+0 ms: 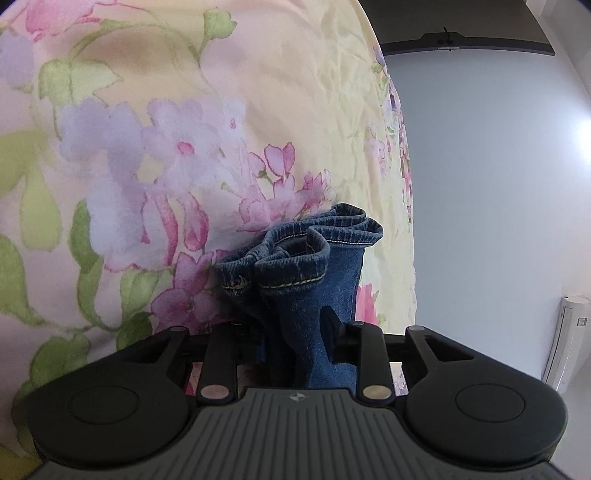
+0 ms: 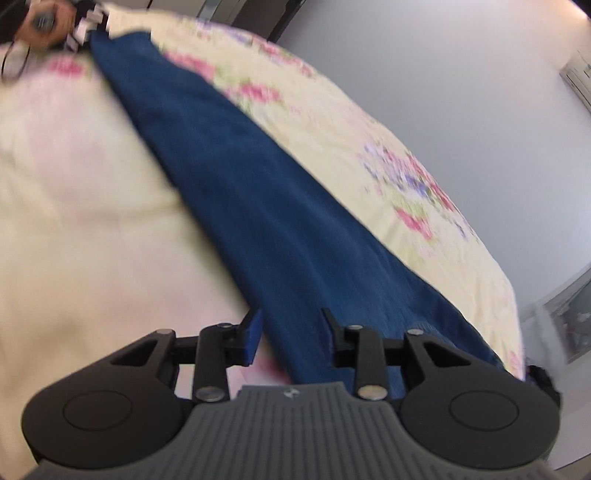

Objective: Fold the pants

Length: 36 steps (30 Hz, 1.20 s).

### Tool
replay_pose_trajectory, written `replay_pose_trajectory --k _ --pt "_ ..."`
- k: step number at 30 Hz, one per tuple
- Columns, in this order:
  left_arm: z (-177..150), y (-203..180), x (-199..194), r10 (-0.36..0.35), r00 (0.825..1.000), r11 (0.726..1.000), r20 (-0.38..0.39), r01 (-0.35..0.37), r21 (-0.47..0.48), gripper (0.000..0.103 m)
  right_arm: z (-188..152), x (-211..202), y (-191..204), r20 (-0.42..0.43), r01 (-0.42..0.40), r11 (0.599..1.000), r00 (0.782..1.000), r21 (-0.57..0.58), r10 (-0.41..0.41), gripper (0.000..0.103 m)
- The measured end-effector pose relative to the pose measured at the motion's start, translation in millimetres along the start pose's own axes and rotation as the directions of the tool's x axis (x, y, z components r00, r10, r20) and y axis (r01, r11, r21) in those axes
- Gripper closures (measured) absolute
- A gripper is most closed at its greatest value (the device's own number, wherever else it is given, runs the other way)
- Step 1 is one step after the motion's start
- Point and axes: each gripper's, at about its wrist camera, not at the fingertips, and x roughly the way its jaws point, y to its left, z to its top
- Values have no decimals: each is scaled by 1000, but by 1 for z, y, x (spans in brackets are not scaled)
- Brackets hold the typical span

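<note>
Blue denim pants (image 2: 280,221) lie stretched in a long strip across the floral bed sheet (image 2: 92,236), running from the far upper left to the lower right of the blurred right wrist view. My right gripper (image 2: 291,328) hovers over the near end with its fingers apart; the cloth passes under and between them, and the pads do not press on it. The left wrist view shows the bunched leg hems (image 1: 306,251) sticking up out of my left gripper (image 1: 295,332), which is shut on them; the denim hides its left finger. A hand with that gripper (image 2: 44,22) shows at the pants' far end.
The sheet (image 1: 258,110) covers the whole bed, whose edge curves down the right side (image 2: 480,236). Beyond it is a pale grey wall with an air conditioner (image 1: 569,339) and a dark screen (image 1: 461,42). Clutter (image 2: 569,325) sits past the bed's corner.
</note>
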Motion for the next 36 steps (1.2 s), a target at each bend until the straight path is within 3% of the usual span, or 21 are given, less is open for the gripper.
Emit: replay_pose_trajectory --k 5,7,12,14,17,20,21,24,27,30,32,34,36 --pt "2 -3 4 -19 1000 1000 1 19 17 80 82 39 49 91 -111 992 990 57 105 75" --pt "2 -3 4 17 1000 999 16 -17 29 92 115 63 69 112 -164 982 982 91 154 75" --pt "1 -2 8 8 999 999 38 -9 33 93 197 119 117 153 -261 946 960 192 234 83" --pt "1 0 9 2 999 1000 40 -3 30 93 240 142 135 192 -312 900 946 304 262 83" --pt "2 3 9 -12 1000 1000 29 12 19 92 260 156 147 193 -287 902 953 323 234 84" --pt "4 5 10 -21 1000 999 14 20 33 92 267 189 168 69 -156 937 987 311 142 81" --pt "3 4 11 -21 1000 999 14 20 37 92 261 204 172 26 -168 930 985 328 169 80" --pt "3 6 11 -32 999 999 16 31 25 92 252 214 166 58 -214 898 976 385 208 78" --pt "3 9 10 -37 999 999 17 37 20 91 250 204 134 141 -288 806 957 517 252 80" --pt "2 11 9 -38 999 999 14 38 20 90 256 207 118 138 -215 791 976 573 166 78" --pt "3 11 10 -40 999 999 10 39 21 90 261 225 114 109 -218 781 976 585 191 79" --pt "2 11 10 -40 999 999 8 40 24 90 267 245 114 64 -197 803 979 563 195 83" --pt "3 12 10 -41 999 999 9 40 26 90 275 251 106 70 -161 815 987 556 147 98"
